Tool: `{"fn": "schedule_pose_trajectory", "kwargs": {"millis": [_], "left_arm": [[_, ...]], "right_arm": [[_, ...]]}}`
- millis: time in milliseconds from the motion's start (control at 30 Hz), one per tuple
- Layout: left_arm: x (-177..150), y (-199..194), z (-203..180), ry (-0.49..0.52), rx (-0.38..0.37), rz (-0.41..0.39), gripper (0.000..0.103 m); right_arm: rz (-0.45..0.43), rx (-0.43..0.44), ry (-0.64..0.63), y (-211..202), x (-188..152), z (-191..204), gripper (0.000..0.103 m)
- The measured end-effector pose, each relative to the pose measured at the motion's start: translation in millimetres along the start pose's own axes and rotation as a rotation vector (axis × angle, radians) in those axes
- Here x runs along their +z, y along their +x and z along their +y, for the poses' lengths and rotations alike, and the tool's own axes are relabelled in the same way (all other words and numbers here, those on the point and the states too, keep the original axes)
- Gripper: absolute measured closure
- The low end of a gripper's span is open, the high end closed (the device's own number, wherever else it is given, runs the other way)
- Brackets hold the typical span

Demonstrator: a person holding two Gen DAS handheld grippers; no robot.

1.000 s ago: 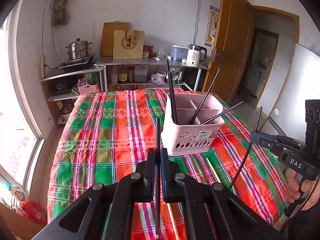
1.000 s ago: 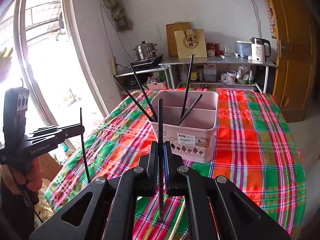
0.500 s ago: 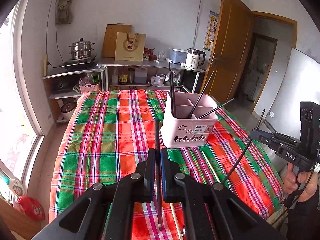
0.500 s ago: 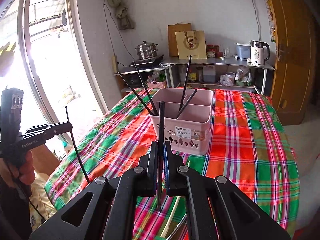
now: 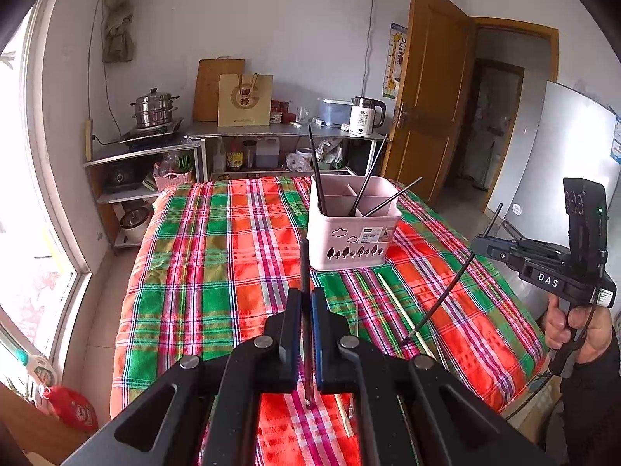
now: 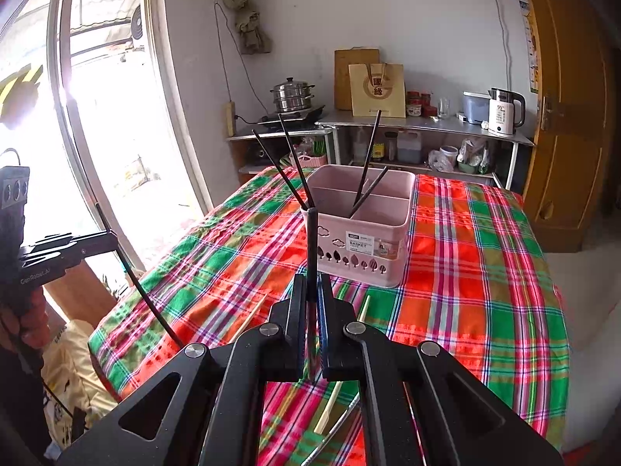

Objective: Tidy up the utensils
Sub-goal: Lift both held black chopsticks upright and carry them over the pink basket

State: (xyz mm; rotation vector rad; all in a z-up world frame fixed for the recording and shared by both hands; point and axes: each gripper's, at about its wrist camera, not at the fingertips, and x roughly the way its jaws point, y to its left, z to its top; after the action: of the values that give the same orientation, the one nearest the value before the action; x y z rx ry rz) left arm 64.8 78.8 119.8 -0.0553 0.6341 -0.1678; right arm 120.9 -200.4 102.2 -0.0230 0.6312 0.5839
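A pink divided basket (image 5: 349,250) (image 6: 361,260) stands on the plaid tablecloth (image 5: 217,264) and holds several black chopsticks (image 5: 316,171) (image 6: 368,155). My left gripper (image 5: 306,299) is shut on a black chopstick (image 5: 304,260) that stands upright, short of the basket. It also shows in the right wrist view as the left gripper (image 6: 112,237), off the table's left edge. My right gripper (image 6: 311,287) is shut on another black chopstick (image 6: 311,237). It appears as the right gripper (image 5: 479,242) over the table's right edge, its chopstick (image 5: 438,303) slanting down.
Light wooden chopsticks (image 5: 403,314) (image 6: 252,316) lie on the cloth in front of the basket. Behind the table a metal shelf (image 5: 271,132) carries a steamer pot (image 5: 153,108) and a kettle (image 5: 365,116). A window is at the left, and a door (image 5: 431,89) and a fridge (image 5: 562,143) are at the right.
Both grippers have drawn back from the basket, each still gripping its black chopstick. The basket looks smaller and farther off in both views.
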Motion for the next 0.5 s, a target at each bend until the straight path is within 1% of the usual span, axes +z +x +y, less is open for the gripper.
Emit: {"fn": "schedule_pose_trajectory", "kwargs": {"millis": [100, 267, 500], "left_arm": [[6.1, 2.2, 1.9, -0.011, 0.002, -0.003, 0.099], [25.6, 12.7, 4.8, -0.032, -0.02, -0.006, 0.099], [70.1, 24.1, -6.0, -0.037, -0.086, -0.069, 0.099]], "right_arm": [[-0.015, 0.002, 0.001, -2.7, 3.1, 0.0, 0.098], [-0.038, 0.003, 0.009, -4.9, 12.1, -2.8, 0.098], [-0.109, 0.012, 0.036, -8.3, 37.5, -11.5, 0.098]]}}
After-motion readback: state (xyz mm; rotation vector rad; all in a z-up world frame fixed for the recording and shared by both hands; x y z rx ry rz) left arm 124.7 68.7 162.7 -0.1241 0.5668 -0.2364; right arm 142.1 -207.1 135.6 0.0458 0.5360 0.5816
